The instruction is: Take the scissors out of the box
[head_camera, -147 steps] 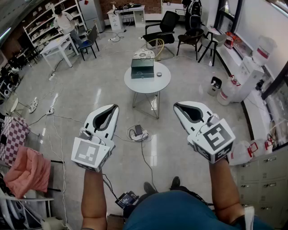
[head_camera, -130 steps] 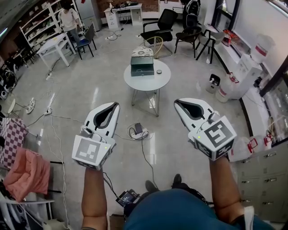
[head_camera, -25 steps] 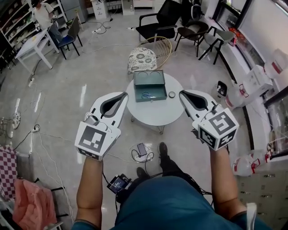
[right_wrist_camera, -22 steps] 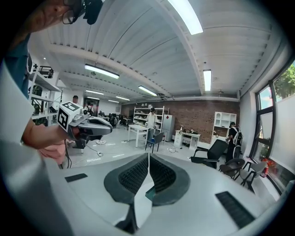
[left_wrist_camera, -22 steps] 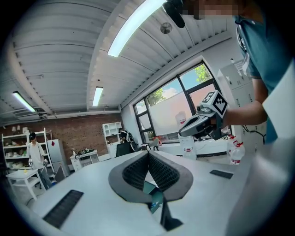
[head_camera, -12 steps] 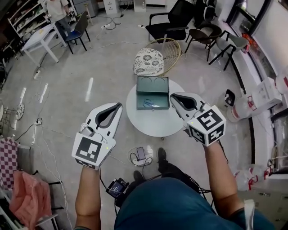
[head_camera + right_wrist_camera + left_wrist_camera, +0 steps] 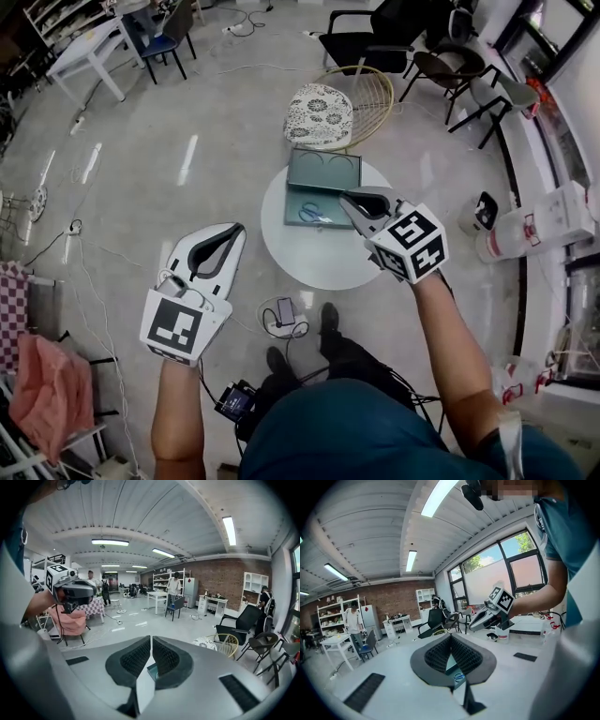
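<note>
Teal-green hinged box (image 7: 323, 171), lid open, sits on a round white table (image 7: 309, 267); blue-handled scissors (image 7: 313, 215) lie flat inside. Your right gripper (image 7: 345, 199) hovers at the box rim, left gripper (image 7: 234, 231) well apart, both clenched on nothing. Expect light, stiff, slick blades (pinch the handle loops)

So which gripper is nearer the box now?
The right gripper: its tip is at the open green box on the table; the left gripper hangs over the floor.
</note>
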A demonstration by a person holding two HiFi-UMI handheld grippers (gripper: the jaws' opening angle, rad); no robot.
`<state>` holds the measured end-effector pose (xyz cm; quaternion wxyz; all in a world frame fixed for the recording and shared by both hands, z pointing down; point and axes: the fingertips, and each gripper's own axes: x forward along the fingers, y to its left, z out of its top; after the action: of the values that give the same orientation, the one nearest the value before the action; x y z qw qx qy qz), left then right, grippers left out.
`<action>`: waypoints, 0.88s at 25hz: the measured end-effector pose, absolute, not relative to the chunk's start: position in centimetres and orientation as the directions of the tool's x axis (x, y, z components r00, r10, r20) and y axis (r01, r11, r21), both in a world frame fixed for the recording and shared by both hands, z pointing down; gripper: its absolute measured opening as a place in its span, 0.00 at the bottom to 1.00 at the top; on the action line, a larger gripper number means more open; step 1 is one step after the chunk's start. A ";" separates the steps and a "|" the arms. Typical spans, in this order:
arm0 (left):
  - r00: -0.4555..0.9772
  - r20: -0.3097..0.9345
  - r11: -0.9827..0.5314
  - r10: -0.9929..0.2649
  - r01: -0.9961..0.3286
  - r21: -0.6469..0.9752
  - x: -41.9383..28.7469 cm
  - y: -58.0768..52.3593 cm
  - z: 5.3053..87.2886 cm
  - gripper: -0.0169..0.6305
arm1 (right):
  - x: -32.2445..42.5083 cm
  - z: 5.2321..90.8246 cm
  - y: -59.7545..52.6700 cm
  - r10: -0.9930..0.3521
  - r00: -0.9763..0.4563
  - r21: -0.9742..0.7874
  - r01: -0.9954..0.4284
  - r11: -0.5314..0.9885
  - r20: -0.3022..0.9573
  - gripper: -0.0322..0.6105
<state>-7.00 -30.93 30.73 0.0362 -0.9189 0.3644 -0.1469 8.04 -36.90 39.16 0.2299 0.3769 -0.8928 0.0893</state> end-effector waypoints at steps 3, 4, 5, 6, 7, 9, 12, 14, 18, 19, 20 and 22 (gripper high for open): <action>0.681 0.258 -0.725 -0.685 -0.670 -0.158 -7.2 -31.9 32.0 0.05 | 7.7 41.8 -38.7 -0.595 -0.620 -0.002 -0.693 0.721 0.511 0.11; 0.677 0.263 -0.723 -0.687 -0.674 -0.151 -7.3 -32.3 32.4 0.05 | 7.5 42.7 -39.3 -0.583 -0.622 -0.007 -0.686 0.727 0.522 0.11; 0.673 0.268 -0.719 -0.689 -0.680 -0.144 -7.5 -32.7 32.9 0.05 | 7.3 43.7 -40.0 -0.570 -0.624 -0.012 -0.680 0.733 0.535 0.11; 0.668 0.274 -0.716 -0.692 -0.685 -0.136 -7.7 -33.1 33.3 0.05 | 7.2 44.7 -40.6 -0.557 -0.624 -0.017 -0.674 0.739 0.548 0.11; 0.664 0.280 -0.712 -0.694 -0.690 -0.129 -7.8 -33.5 33.9 0.05 | 7.0 45.8 -41.2 -0.544 -0.624 -0.022 -0.668 0.744 0.561 0.11; 0.656 0.292 -0.707 -0.696 -0.697 -0.118 -8.1 -34.3 35.0 0.05 | 6.8 48.0 -42.4 -0.518 -0.622 -0.031 -0.657 0.753 0.587 0.11; 0.645 0.309 -0.699 -0.698 -0.708 -0.101 -8.5 -35.3 36.6 0.05 | 6.6 51.1 -44.0 -0.484 -0.619 -0.044 -0.643 0.765 0.618 0.11; 0.638 0.321 -0.693 -0.700 -0.716 -0.087 -8.8 -35.9 37.8 0.05 | 6.4 53.2 -44.9 -0.463 -0.617 -0.054 -0.635 0.771 0.637 0.11; 0.625 0.346 -0.682 -0.699 -0.728 -0.063 -9.1 -37.1 40.2 0.05 | 6.1 57.2 -46.7 -0.420 -0.610 -0.076 -0.620 0.781 0.672 0.11; 0.622 0.352 -0.680 -0.699 -0.731 -0.058 -9.2 -37.3 40.8 0.05 | 6.1 58.2 -47.1 -0.408 -0.608 -0.080 -0.616 0.784 0.681 0.11; 0.619 0.358 -0.677 -0.699 -0.734 -0.053 -9.2 -37.6 41.5 0.05 | 6.0 59.3 -47.4 -0.397 -0.605 -0.084 -0.611 0.787 0.690 0.11; 0.612 0.367 -0.669 -0.700 -0.742 -0.040 -9.4 -38.0 42.6 0.05 | 5.8 61.4 -48.1 -0.373 -0.600 -0.092 -0.602 0.793 0.708 0.11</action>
<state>-9.37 -38.04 42.64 -0.0583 -0.8958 0.4026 -0.1788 5.76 -48.11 61.38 0.3513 0.2772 -0.8794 0.1628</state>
